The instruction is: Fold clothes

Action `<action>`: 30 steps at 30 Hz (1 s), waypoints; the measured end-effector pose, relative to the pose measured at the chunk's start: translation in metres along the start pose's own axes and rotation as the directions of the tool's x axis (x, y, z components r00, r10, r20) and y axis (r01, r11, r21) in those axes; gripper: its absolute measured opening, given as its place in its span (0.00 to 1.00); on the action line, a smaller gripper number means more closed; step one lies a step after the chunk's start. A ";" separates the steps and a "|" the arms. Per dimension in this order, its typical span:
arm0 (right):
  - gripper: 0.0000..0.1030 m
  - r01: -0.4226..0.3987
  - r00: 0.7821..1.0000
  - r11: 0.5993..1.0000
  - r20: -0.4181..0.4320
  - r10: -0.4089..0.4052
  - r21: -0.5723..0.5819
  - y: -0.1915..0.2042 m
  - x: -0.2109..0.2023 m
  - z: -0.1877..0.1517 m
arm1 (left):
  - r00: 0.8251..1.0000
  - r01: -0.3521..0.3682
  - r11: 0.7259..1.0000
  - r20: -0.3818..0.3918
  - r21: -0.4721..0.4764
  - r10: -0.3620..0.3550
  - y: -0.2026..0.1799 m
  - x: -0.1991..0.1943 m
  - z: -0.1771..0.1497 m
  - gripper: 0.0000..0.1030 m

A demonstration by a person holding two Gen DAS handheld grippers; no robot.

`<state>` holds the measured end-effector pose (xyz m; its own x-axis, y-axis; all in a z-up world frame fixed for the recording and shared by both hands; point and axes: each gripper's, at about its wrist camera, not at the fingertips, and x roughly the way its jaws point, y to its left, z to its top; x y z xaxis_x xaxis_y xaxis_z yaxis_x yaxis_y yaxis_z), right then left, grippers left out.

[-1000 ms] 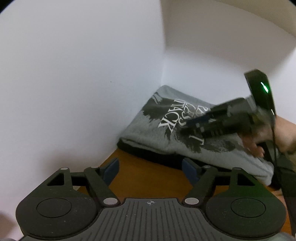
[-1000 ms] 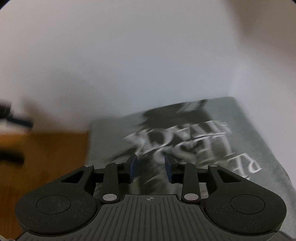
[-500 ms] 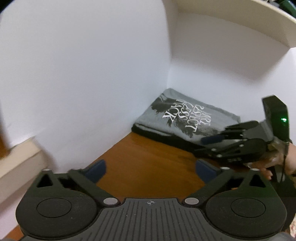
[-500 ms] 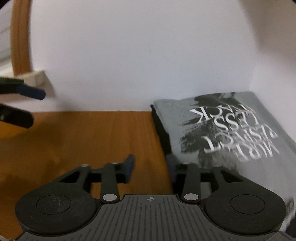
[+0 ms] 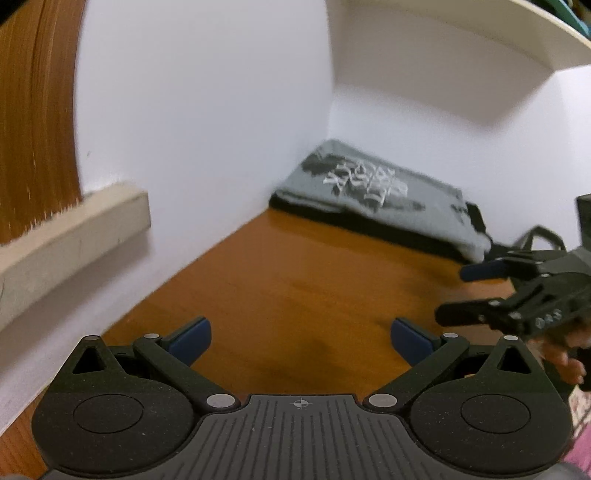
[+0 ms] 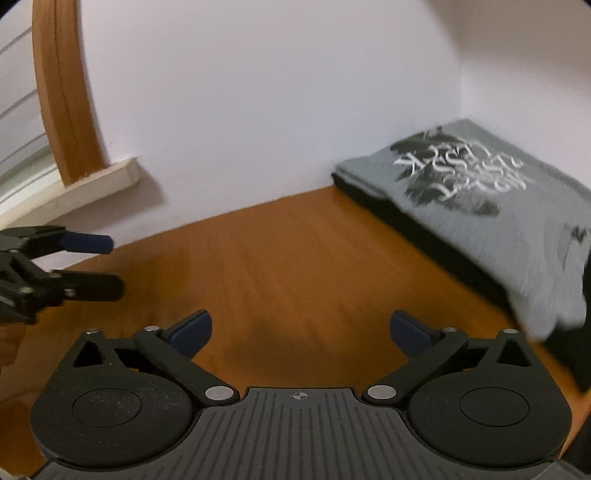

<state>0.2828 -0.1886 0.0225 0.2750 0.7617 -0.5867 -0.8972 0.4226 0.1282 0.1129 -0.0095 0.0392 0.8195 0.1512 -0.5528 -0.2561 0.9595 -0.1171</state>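
Note:
A folded grey T-shirt with a black and white print (image 5: 373, 192) lies on a folded black garment (image 5: 413, 236) in the far corner of a wooden shelf (image 5: 295, 280); it also shows in the right wrist view (image 6: 480, 192). My left gripper (image 5: 301, 338) is open and empty, well back from the stack. My right gripper (image 6: 301, 328) is open and empty, left of the stack. Each gripper shows in the other's view, the right one (image 5: 480, 291) and the left one (image 6: 88, 266).
White walls (image 5: 203, 129) close the shelf at the back and left. A white shelf board (image 5: 461, 33) runs overhead. A pale ledge (image 5: 74, 225) and a wooden frame (image 6: 62, 96) stand at the left.
Both grippers have pulled back from the folded stack and opened wide. The right gripper has left the grey shirt, which stays in the corner.

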 end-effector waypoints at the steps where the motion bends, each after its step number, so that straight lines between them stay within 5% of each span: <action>1: 1.00 0.015 1.000 1.000 -0.014 -0.015 0.012 0.006 0.000 -0.004 | 1.000 0.005 1.000 -0.009 0.004 -0.005 0.002 0.001 -0.003 1.00; 16: 1.00 0.331 0.944 0.931 -0.046 -0.328 0.155 0.076 -0.003 -0.055 | 0.992 0.084 0.993 -0.102 0.088 -0.075 0.016 0.020 -0.036 1.00; 20: 1.00 0.403 0.914 0.883 -0.053 -0.403 0.240 0.086 -0.005 -0.058 | 0.992 0.052 0.984 -0.124 0.169 -0.031 0.014 0.022 -0.037 1.00; 23: 1.00 0.486 0.870 0.819 -0.079 -0.487 0.305 0.097 -0.009 -0.062 | 0.990 0.071 0.977 -0.132 0.203 -0.045 0.015 0.021 -0.038 1.00; 26: 1.00 0.595 0.798 0.729 -0.144 -0.585 0.339 0.112 -0.009 -0.064 | 0.988 0.098 0.971 -0.137 0.220 -0.069 0.018 0.021 -0.038 1.00; 30: 1.00 0.658 0.741 0.633 -0.199 -0.642 0.409 0.130 -0.015 -0.072 | 0.985 0.131 0.962 -0.144 0.240 -0.099 0.022 0.019 -0.039 1.00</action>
<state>0.1376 -0.1807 -0.0092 0.7108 0.1953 -0.6757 -0.2454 0.9692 0.0220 0.1024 0.0048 -0.0060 0.7584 0.0201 -0.6515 -0.0153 0.9998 0.0130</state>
